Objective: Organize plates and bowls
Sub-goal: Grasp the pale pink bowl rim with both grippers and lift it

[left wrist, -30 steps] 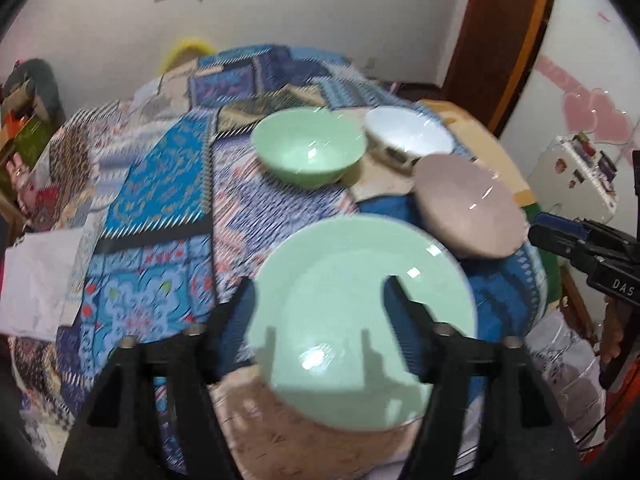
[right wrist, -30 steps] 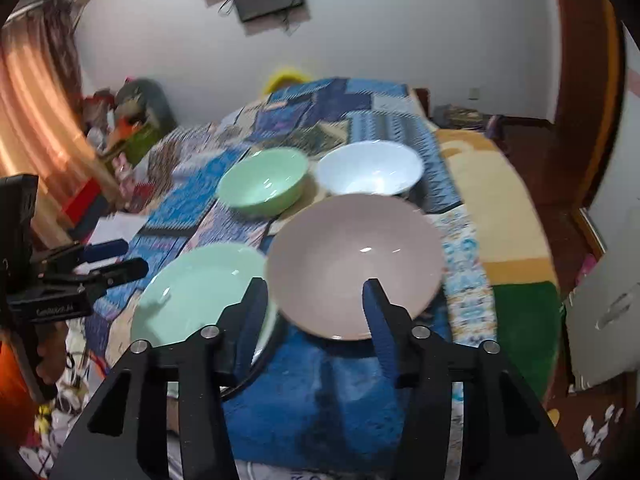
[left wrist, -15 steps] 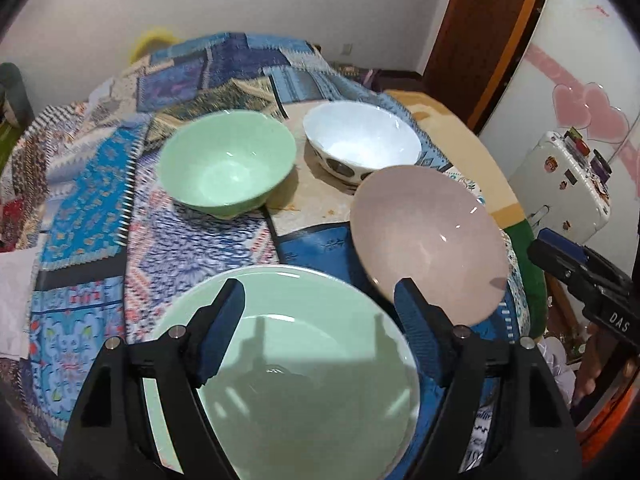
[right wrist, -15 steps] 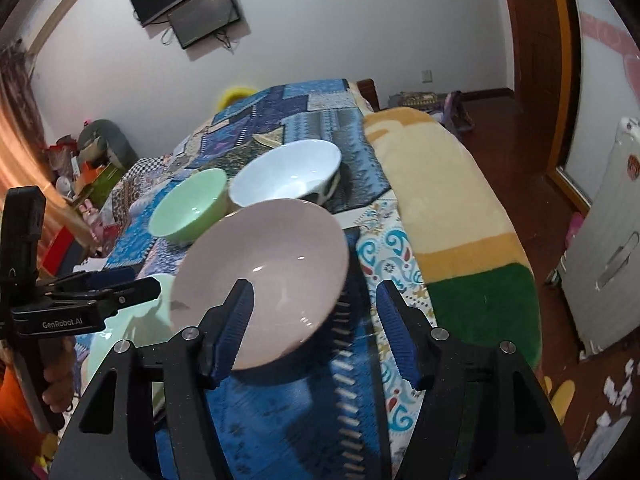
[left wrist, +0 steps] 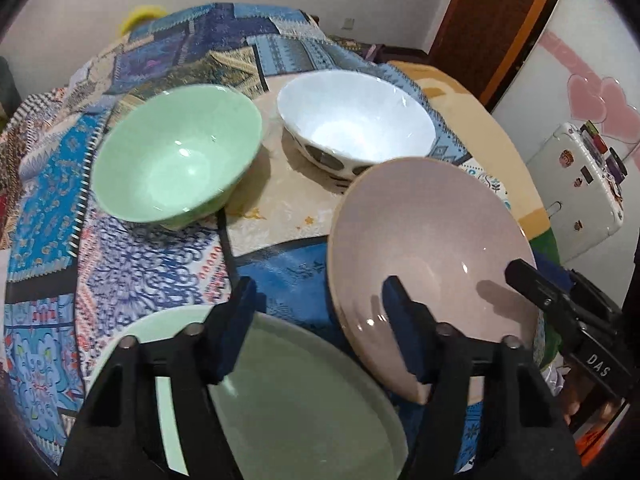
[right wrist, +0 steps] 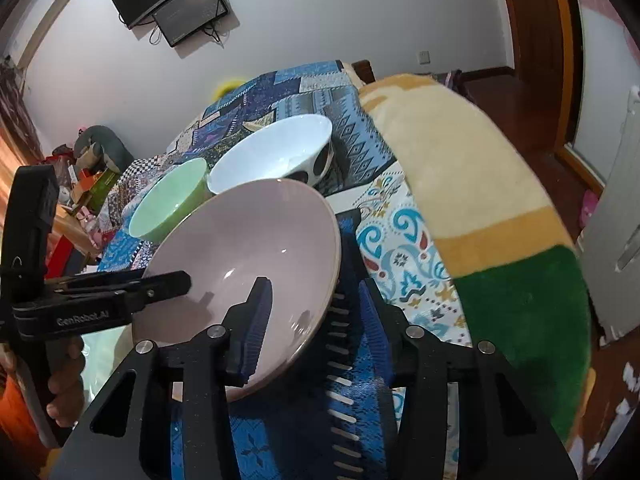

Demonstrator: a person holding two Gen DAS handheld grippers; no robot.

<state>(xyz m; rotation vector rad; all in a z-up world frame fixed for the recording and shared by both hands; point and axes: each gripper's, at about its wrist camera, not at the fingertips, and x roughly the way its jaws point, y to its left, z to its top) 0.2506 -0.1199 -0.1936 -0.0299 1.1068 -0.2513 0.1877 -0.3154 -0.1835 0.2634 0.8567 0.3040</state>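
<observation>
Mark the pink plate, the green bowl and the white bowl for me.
pink plate (left wrist: 432, 248), left wrist view, on its inner face near the middle.
green bowl (left wrist: 176, 156), left wrist view, on the inside of the basin.
white bowl (right wrist: 272, 156), right wrist view, on its inner wall.

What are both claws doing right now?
Left claw: open, just closing, pink plate rim between.
Right claw: open, just closing, pink plate rim between.

The pink plate (left wrist: 432, 248) is looking smooth and shiny, like glazed china; the green bowl (left wrist: 176, 152) and white bowl (left wrist: 356, 120) are shining too; the patchwork cloth (left wrist: 132, 264) under them is looking soft and matt.
</observation>
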